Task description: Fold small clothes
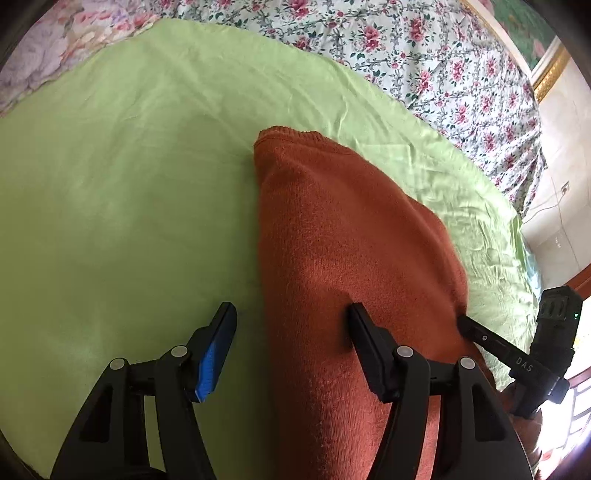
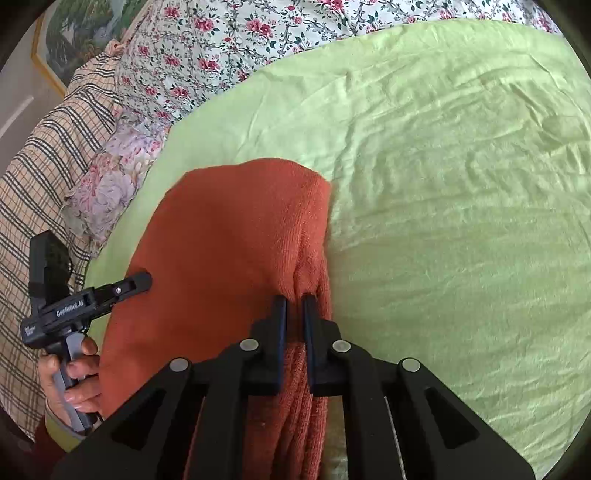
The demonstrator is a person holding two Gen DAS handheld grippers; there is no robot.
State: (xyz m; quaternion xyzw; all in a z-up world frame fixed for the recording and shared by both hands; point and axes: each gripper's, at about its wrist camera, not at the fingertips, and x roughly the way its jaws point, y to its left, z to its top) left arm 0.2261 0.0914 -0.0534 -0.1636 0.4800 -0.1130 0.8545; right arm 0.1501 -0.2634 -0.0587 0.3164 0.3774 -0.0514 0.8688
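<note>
Green sheet (image 2: 443, 184) over bed gives flat folding surface. Sweater (image 2: 229, 236) lies there, apparently folded. Right hand-held gripper (image 2: 294, 306) pinches bunched edge for lifting; left hand-held gripper (image 1: 291, 317) spread, one finger resting on knit.

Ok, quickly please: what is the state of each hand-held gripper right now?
Left hand-held gripper: open, fingers astride the orange knit garment edge, not pinching.
Right hand-held gripper: closed on the garment's edge.

The garment (image 2: 229, 236) lies on the sheet (image 2: 443, 184), the quilt (image 2: 258, 33) behind them
</note>
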